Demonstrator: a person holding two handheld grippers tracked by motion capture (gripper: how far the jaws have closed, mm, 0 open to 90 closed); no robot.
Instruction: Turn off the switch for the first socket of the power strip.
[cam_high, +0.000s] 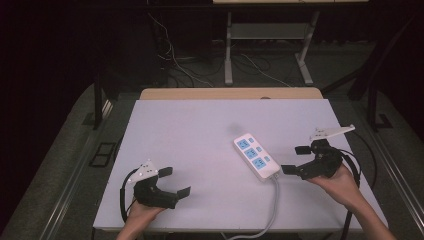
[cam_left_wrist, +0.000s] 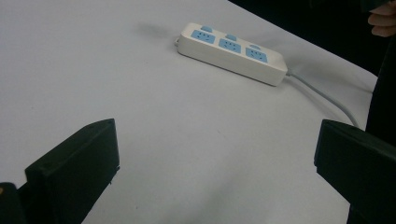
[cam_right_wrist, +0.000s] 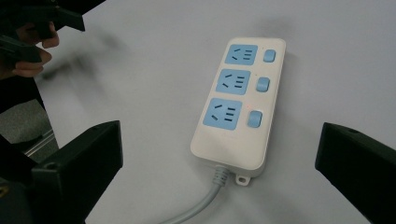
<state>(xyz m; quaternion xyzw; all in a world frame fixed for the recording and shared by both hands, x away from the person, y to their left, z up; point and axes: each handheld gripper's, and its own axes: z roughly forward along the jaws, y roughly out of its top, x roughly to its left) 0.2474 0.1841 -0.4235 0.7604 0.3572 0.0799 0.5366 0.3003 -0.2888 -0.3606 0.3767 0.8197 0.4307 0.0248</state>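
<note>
**Both grippers released beside the power strip**

The right gripper (cam_high: 295, 160) has its jaws spread wide and grasping nothing; in the right gripper view they stand at either side of the picture, with the power strip (cam_right_wrist: 238, 105) lying between and beyond them, untouched. In the high view this gripper sits just to the right of the power strip's (cam_high: 256, 156) near end, close to where the grey cable (cam_high: 270, 210) leaves the casing, and the hand behind it rests low over the bench (cam_high: 200, 130).

The left gripper (cam_high: 175, 182) is likewise released, jaws apart and empty (its own view shows bare bench surface between them). It hovers well to the left of the power strip and nearer the person, with the power strip (cam_left_wrist: 232, 52) seen farther off across the white surface.

The power strip itself lies flat on the bench, right of the middle, set at a slant so its far end points away and to the left. It is white with three blue sockets in a row and three small blue switches (cam_right_wrist: 262, 84) alongside them, one per socket. Its cable runs from the near end toward the person and drops over the bench edge. A small mounting tab (cam_right_wrist: 242, 178) sticks out beside the cable exit.
</note>
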